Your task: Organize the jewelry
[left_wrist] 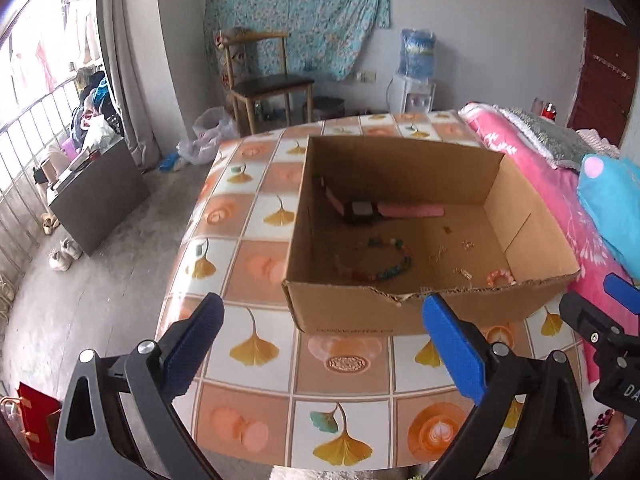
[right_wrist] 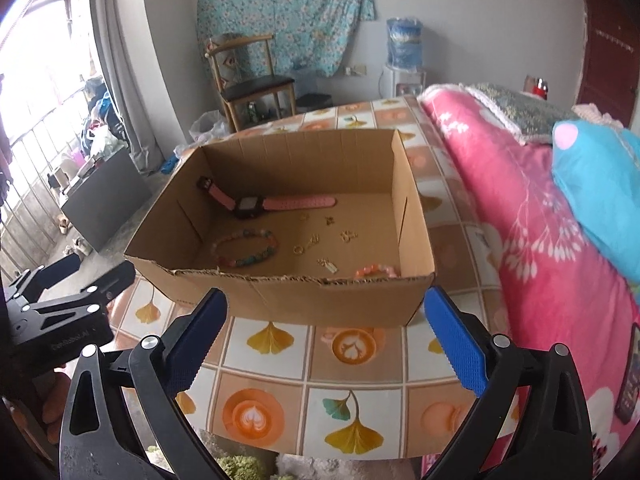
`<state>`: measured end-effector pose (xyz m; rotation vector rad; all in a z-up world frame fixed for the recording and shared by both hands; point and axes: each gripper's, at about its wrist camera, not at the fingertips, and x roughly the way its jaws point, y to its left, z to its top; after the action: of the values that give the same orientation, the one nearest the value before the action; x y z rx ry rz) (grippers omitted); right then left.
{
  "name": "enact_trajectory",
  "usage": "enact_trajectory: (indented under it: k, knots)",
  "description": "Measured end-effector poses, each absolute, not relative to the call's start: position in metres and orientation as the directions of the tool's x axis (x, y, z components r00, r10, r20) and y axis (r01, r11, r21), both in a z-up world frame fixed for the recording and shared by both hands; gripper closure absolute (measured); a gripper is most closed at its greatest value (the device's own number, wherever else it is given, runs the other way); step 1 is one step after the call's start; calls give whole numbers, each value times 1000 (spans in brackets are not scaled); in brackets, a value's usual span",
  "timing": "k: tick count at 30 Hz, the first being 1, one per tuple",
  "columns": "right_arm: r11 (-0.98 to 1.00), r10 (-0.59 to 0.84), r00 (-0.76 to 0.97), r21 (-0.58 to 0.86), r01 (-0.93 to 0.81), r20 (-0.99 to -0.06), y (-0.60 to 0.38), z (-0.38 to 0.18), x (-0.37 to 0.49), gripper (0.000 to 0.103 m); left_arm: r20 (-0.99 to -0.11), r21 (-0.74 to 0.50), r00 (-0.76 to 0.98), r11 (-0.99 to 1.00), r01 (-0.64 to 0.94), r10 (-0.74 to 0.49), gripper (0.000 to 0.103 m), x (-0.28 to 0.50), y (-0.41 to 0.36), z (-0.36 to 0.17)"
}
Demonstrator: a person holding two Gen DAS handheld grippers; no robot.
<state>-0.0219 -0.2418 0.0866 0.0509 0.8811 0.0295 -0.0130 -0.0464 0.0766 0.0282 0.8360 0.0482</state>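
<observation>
An open cardboard box (right_wrist: 280,300) (left_wrist: 352,312) stands on the tiled-pattern table. Inside lie a pink-strapped watch (right_wrist: 276,202) (left_wrist: 408,211), a multicoloured bead bracelet (right_wrist: 246,258) (left_wrist: 384,270), a small orange bead bracelet (right_wrist: 376,270) (left_wrist: 500,278) and several small gold pieces (right_wrist: 310,244). My right gripper (right_wrist: 326,336) hovers open in front of the box's near wall, nothing between its blue pads. My left gripper (left_wrist: 324,344) is also open and empty before the box. Each gripper shows at the edge of the other's view.
A bed with a pink floral quilt (right_wrist: 520,216) and a blue cushion (right_wrist: 596,184) runs along the table's right side. A phone (right_wrist: 632,376) lies on the quilt. A wooden chair (right_wrist: 252,84), a water dispenser (right_wrist: 404,64) and a dark cabinet (right_wrist: 104,196) stand beyond.
</observation>
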Motion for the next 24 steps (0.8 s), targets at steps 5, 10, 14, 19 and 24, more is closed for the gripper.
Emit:
enact_trajectory:
  k: [5,10,14,19,24]
  knots:
    - [998,52,602,56,-13,-797,-241,78,-15,8,-763,25,645,999,-22,33,5,-11,-53,71]
    - [997,73,569,74,-22,-819,-237,68,-10,8,-791,16,611,1000,-14,21,5,-6,-56,63]
    - [997,79,549,79,-23,-832,-236,63,-7,8,-800,8,600,1000,-11,13,5,-4,-56,61]
    - [997,74,540,79,-13,-839,-238,60,-7,8,-804,-1,594,1000,-4,1,5,-4,-56,59]
    - [996,76,539,85,-9,-839,-239,61,-7,8,-805,-7,593,1000,4,-8,5,-4,-57,59]
